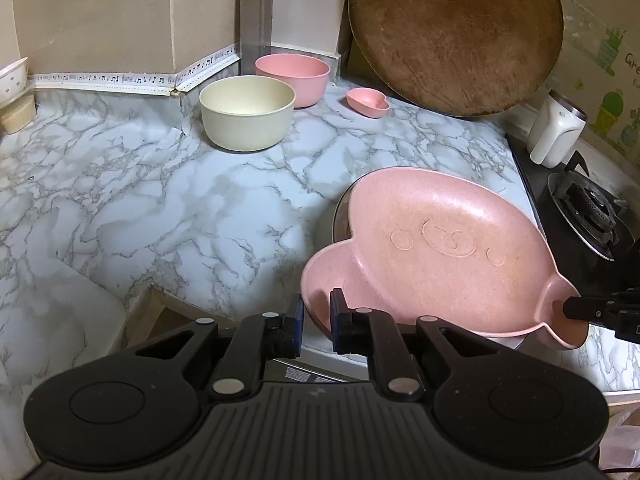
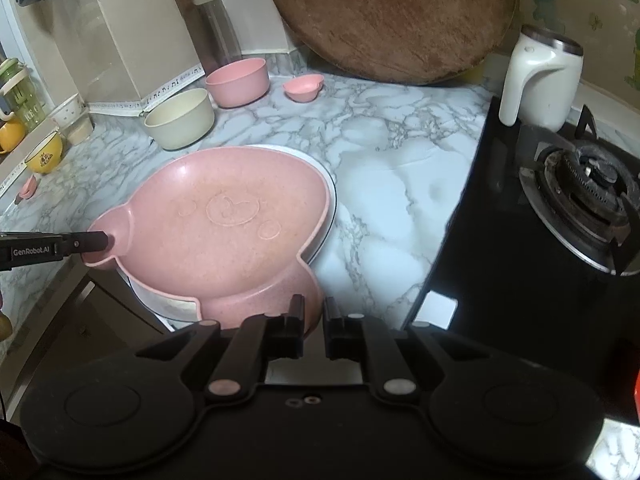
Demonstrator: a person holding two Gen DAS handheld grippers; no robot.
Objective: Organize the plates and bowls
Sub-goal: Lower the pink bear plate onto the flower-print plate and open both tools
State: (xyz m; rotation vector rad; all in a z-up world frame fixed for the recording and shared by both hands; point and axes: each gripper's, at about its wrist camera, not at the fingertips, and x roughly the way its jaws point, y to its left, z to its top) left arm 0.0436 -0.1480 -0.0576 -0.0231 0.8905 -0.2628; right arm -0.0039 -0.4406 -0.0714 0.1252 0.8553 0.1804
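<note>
Left claw (image 1: 316,320): clamped on one ear lobe of the pink bear plate (image 1: 432,248), at the 6 o'clock edge of the left wrist view.
Right claw (image 2: 314,322): pinching the plate's other ear lobe, at 6 o'clock in the right wrist view.
Pink bear plate: held between both claws, lying over a white plate (image 2: 324,184) on the marble worktop (image 1: 168,208).
Cream bowl (image 1: 247,111): on the worktop at 11 o'clock of the plate, well apart.
Pink bowl (image 1: 293,76): just behind the cream bowl.
Small pink dish (image 1: 367,102): at 12 o'clock, near the round wooden board (image 1: 456,32).
Stove burner (image 2: 584,200): at 3 o'clock.
White mug (image 2: 540,80): behind the burner.
</note>
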